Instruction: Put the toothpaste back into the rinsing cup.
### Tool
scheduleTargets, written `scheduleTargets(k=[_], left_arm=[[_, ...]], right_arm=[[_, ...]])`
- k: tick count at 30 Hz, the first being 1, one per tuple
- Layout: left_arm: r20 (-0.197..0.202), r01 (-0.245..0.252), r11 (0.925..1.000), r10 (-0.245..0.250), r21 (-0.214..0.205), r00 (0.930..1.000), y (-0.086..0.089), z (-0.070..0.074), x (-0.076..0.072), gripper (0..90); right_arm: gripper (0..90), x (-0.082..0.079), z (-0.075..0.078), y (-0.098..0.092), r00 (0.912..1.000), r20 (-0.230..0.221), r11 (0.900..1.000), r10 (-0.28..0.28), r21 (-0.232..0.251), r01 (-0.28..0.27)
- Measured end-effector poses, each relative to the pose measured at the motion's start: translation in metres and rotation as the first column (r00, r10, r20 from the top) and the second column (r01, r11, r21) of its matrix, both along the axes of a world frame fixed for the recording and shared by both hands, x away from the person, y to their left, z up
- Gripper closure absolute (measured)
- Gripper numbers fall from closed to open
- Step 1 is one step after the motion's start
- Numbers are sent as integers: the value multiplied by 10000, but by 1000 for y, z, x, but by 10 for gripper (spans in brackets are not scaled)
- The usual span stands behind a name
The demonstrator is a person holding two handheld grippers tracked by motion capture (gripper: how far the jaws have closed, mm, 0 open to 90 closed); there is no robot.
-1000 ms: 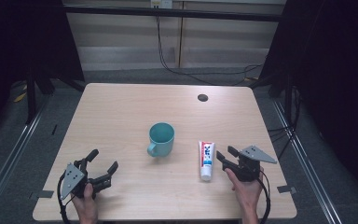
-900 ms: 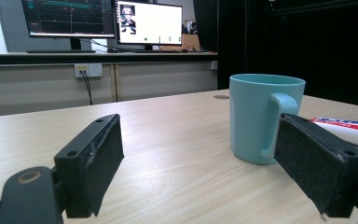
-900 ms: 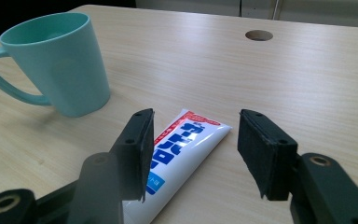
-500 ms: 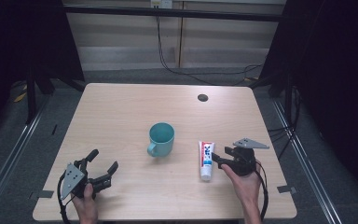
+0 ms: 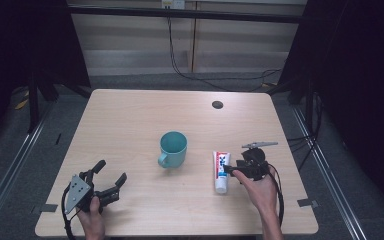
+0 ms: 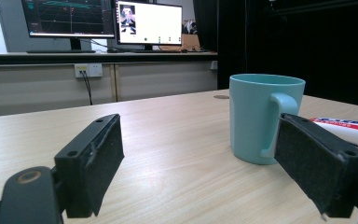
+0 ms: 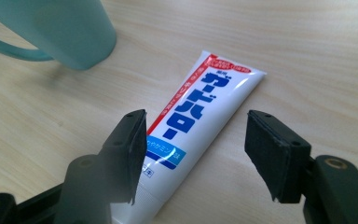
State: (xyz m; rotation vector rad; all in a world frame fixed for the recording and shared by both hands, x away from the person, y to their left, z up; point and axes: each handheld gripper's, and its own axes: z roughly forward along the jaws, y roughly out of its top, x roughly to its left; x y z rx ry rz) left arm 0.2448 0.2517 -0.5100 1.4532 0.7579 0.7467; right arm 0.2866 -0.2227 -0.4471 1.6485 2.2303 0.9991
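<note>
A teal mug stands upright mid-table, its handle toward the front left. A white toothpaste tube with blue and red print lies flat to its right. My right gripper hovers at the tube's right side, tilted down at it, jaws open. In the right gripper view the tube lies between and beyond the open jaws, partly under the left one, with the mug at the top left. My left gripper rests open at the front left. Its view shows the mug ahead, with the tube behind the right jaw.
A light wooden table carries a dark round grommet near its far edge. Cables trail from both grippers toward the front edge. Monitors stand on a counter beyond the table. Dark frames and floor rails flank both sides.
My right gripper has moved left toward the toothpaste tube and tilted down over it. The left gripper, mug and tube have stayed in place.
</note>
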Motion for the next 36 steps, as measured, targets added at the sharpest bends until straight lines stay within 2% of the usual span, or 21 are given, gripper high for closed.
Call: scheduleTargets(k=[1,2,5,7,13,18,21,24,25,26,27,28,29,30,32,33,36], left_arm=[[-3,3,10000,-3,2,10000,0,0,0,155],[-2,3,10000,-3,4,10000,0,0,0,155],[-4,4,10000,-4,-3,10000,0,0,0,155],[-8,3,10000,-3,-10,10000,0,0,0,155],[-6,11,10000,-11,-11,10000,0,0,0,155],[-5,26,10000,-26,-6,10000,0,0,0,155],[-15,65,10000,-65,-35,10000,0,0,0,155],[-14,73,10000,-73,-33,10000,0,0,0,155],[-14,73,10000,-73,-33,10000,0,0,0,155],[-16,77,10000,-77,-36,10000,0,0,0,155],[-16,77,10000,-77,-36,10000,0,0,0,155],[-17,74,10000,-74,-28,10000,0,0,0,155],[-17,74,10000,-74,-28,10000,0,0,0,155],[-15,74,10000,-75,-34,10000,0,0,0,155],[-3,44,10000,-44,-5,10000,0,0,0,155],[-4,43,10000,-43,15,10000,0,0,0,155],[-23,36,10000,-36,-54,10000,0,0,0,155]], right_arm=[[396,0,0,0,10000,0,10000,0,0,0],[401,4,0,2,9996,-271,10000,-2,-17,2],[396,7,0,4,9988,-482,10000,-54,23,55],[393,10,-1,7,9977,-675,9999,-70,-147,60],[386,23,-3,14,9898,-1419,9990,-104,-453,40],[389,32,-7,17,9786,-2036,9984,-286,-529,182],[407,35,-7,18,9762,-2136,9969,-384,-753,227],[423,40,-8,22,9694,-2420,9955,-418,-927,198],[423,40,-8,22,9694,-2420,9955,-418,-927,198],[421,43,-10,24,9630,-2658,9965,-446,-806,239],[421,43,-10,24,9630,-2658,9965,-446,-806,239],[416,46,-10,25,9593,-2773,9959,-529,-851,303],[416,46,-10,25,9593,-2773,9959,-529,-851,303],[405,48,-11,27,9536,-2952,9959,-594,-821,366],[398,49,-12,28,9528,-2976,9953,-607,-896,354],[382,50,-13,29,9490,-3073,9946,-704,-946,432],[358,51,-15,30,9479,-3103,9938,-717,-1028,415]])
